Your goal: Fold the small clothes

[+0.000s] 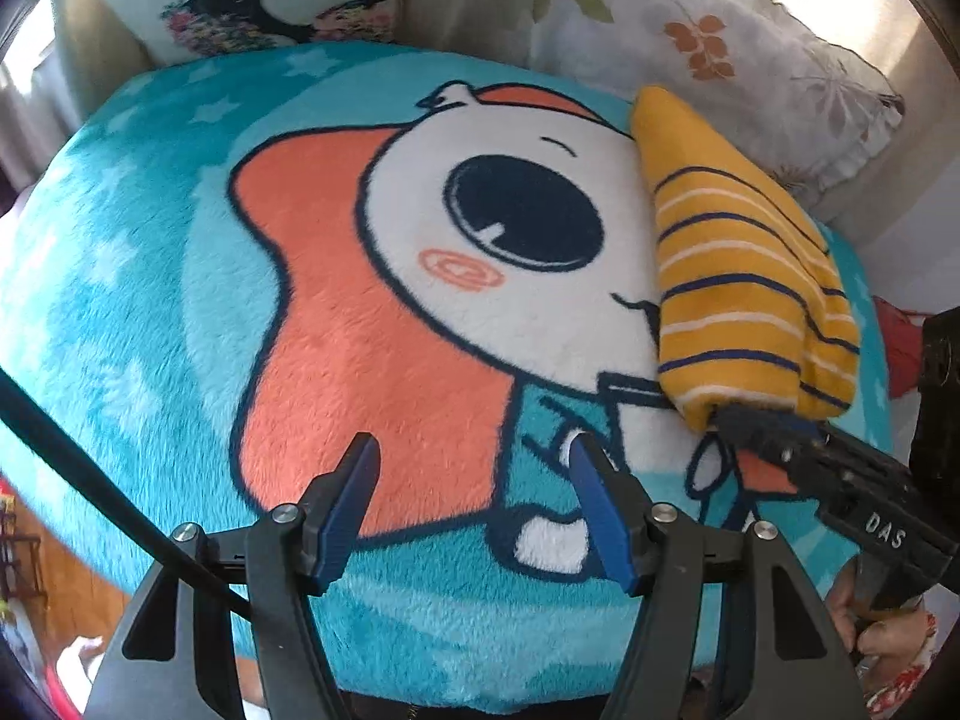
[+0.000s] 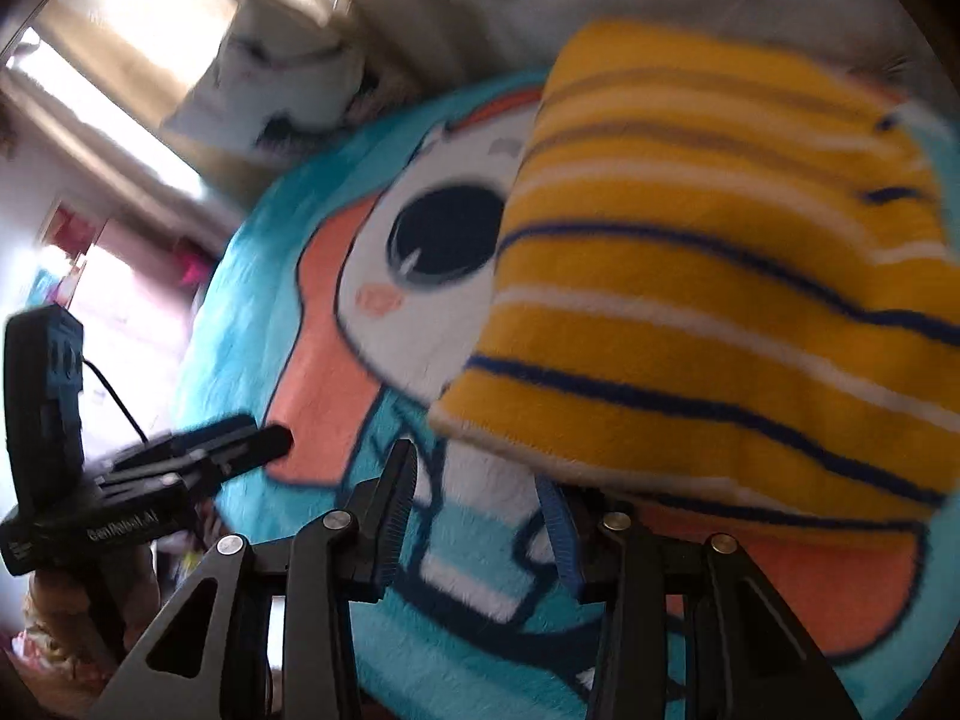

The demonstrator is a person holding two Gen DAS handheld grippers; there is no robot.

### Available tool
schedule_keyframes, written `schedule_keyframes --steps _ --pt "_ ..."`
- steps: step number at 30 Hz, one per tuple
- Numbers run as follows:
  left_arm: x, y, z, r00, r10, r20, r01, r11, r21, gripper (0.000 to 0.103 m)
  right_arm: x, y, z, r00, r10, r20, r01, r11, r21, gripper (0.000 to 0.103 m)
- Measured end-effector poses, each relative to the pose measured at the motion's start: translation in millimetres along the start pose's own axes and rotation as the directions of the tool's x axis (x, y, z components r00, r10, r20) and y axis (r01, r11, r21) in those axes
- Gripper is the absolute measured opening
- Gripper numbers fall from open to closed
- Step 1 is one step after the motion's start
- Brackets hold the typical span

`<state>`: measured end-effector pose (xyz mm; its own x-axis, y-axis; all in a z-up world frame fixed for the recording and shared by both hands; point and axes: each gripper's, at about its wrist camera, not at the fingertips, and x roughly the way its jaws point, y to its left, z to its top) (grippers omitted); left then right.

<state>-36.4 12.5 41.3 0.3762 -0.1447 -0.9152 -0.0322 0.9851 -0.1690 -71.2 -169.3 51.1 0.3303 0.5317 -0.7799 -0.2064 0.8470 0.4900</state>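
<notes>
A small yellow garment [image 1: 744,276] with navy and white stripes lies folded on the right side of a turquoise cartoon blanket [image 1: 180,312]. My left gripper [image 1: 474,450] is open and empty, hovering over the blanket to the left of the garment. My right gripper [image 1: 774,426] reaches in from the right, its tips at the garment's near edge. In the right wrist view the garment [image 2: 720,300] fills the upper right, and the right gripper [image 2: 480,480] stands open just in front of its near edge, nothing between its jaws. The left gripper [image 2: 240,444] shows at the left.
A floral pillow [image 1: 750,42] and a white printed cushion [image 1: 270,6] lie behind the blanket. A black cable [image 1: 90,480] crosses the lower left. The blanket [image 2: 252,312] drops off at its left edge toward the room floor.
</notes>
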Motion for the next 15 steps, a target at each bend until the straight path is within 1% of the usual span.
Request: schedule_keyframes --steps 2,3,4,5,6,7,8,9,10,11,12,13,14,15 --pt "-3.9 4.1 1.6 1.0 -0.007 0.012 0.006 1.0 0.029 0.064 1.2 9.6 2.2 0.99 -0.121 0.068 0.123 0.992 -0.027 0.051" --pt "-6.7 8.3 3.1 1.0 -0.004 0.015 0.004 0.999 0.041 0.064 7.3 17.5 1.8 0.975 -0.201 0.09 0.207 0.977 -0.058 0.051" --pt "-9.4 12.7 4.5 1.0 -0.005 0.015 0.004 0.999 0.049 0.064 11.5 24.5 1.5 0.964 -0.245 0.102 0.252 0.965 -0.069 0.051" --pt "-12.7 18.0 6.0 1.0 -0.006 0.02 0.005 0.998 0.056 0.064 14.0 26.1 1.9 0.957 -0.267 0.117 0.275 0.959 -0.064 0.051" --pt "-16.0 24.1 7.1 1.0 -0.003 0.027 0.001 0.998 0.066 0.064 15.8 29.8 -1.0 0.954 -0.268 0.134 0.277 0.959 -0.052 0.055" --pt "-18.2 29.9 8.3 0.999 0.005 0.032 -0.007 0.997 0.072 0.064 17.9 27.5 -2.0 0.959 -0.251 0.133 0.258 0.965 -0.038 0.061" --pt "-19.6 36.1 9.4 0.999 0.012 0.033 -0.014 0.997 0.074 0.064 22.2 27.1 -1.2 0.969 -0.216 0.123 0.22 0.975 -0.02 0.062" --pt "-20.5 43.3 10.9 0.999 0.012 0.03 -0.014 0.998 0.067 0.064 26.7 24.3 1.6 0.987 -0.119 0.106 0.118 0.993 0.023 0.062" --pt "-21.1 48.6 12.2 1.0 0.005 0.026 -0.007 0.998 0.06 0.064 33.6 24.6 5.3 0.995 -0.033 0.095 0.027 0.998 0.065 0.062" --pt "-22.0 54.1 13.7 1.0 -0.004 0.022 0.003 0.999 0.052 0.064 35.5 17.3 8.3 0.992 0.078 0.096 -0.091 0.986 0.14 0.064" --pt "-22.5 57.5 14.9 1.0 -0.01 0.02 0.009 0.999 0.049 0.064 35.3 10.4 11.0 0.982 0.148 0.113 -0.168 0.968 0.189 0.071" --pt "-22.6 60.0 16.0 1.0 -0.015 0.02 0.014 0.999 0.049 0.064 34.9 4.9 11.8 0.973 0.192 0.129 -0.217 0.95 0.226 0.071" --pt "-22.8 61.5 17.2 1.0 -0.019 0.022 0.018 0.999 0.052 0.064 34.9 -6.4 12.2 0.954 0.257 0.154 -0.292 0.912 0.287 0.071" --pt "-22.8 62.0 18.1 0.999 -0.025 0.023 0.023 0.998 0.057 0.064 35.5 -21.3 11.0 0.923 0.337 0.185 -0.382 0.853 0.355 0.072"
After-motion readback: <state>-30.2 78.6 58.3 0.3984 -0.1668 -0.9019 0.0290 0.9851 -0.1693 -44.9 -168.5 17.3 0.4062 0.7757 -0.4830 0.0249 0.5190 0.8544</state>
